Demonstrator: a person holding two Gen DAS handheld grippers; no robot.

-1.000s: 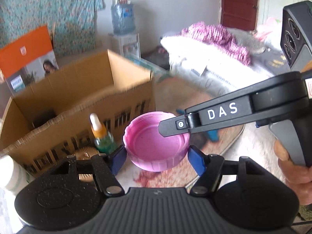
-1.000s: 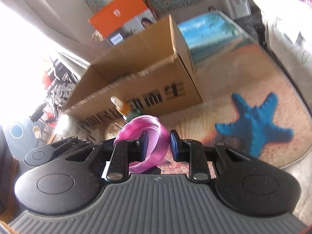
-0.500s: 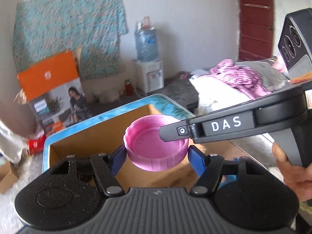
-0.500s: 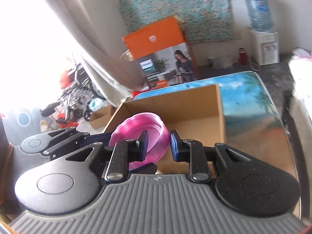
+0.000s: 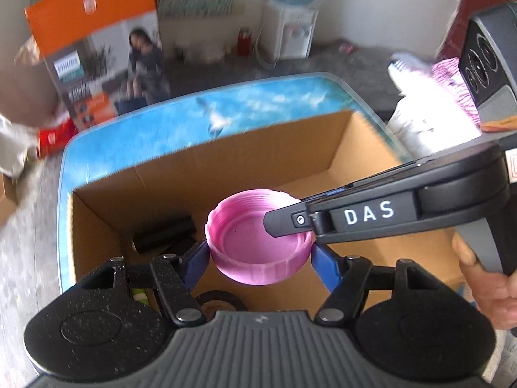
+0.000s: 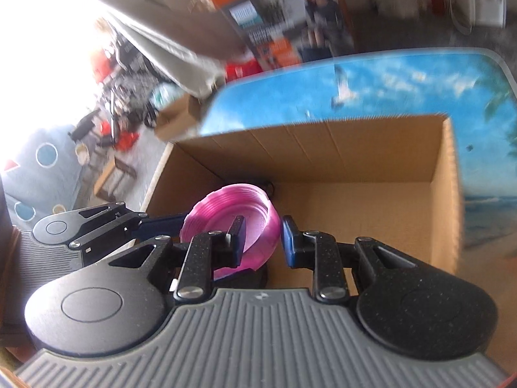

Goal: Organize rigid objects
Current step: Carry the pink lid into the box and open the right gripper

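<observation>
A pink screw lid (image 5: 258,245), hollow side up, is held above the open cardboard box (image 5: 290,161). My left gripper (image 5: 260,260) is shut on the lid's sides. My right gripper (image 6: 263,242) comes in from the right; its fingers straddle the lid's rim (image 6: 258,226), and the jaws look slightly parted, with a gap on the right side. In the left wrist view one right finger (image 5: 284,223) lies over the lid's rim. A black cylinder (image 5: 164,234) and a black tape ring (image 5: 219,299) lie in the box.
The box (image 6: 355,161) stands on a table with a beach print (image 6: 387,80). An orange and white product carton (image 5: 97,48) stands beyond the table. A water dispenser (image 5: 287,26) is at the back wall. A bed with pink cloth (image 5: 446,77) is at right.
Both grippers have carried the lid up from beside the box to over its open top and tilted down into it. The right jaws have parted a little.
</observation>
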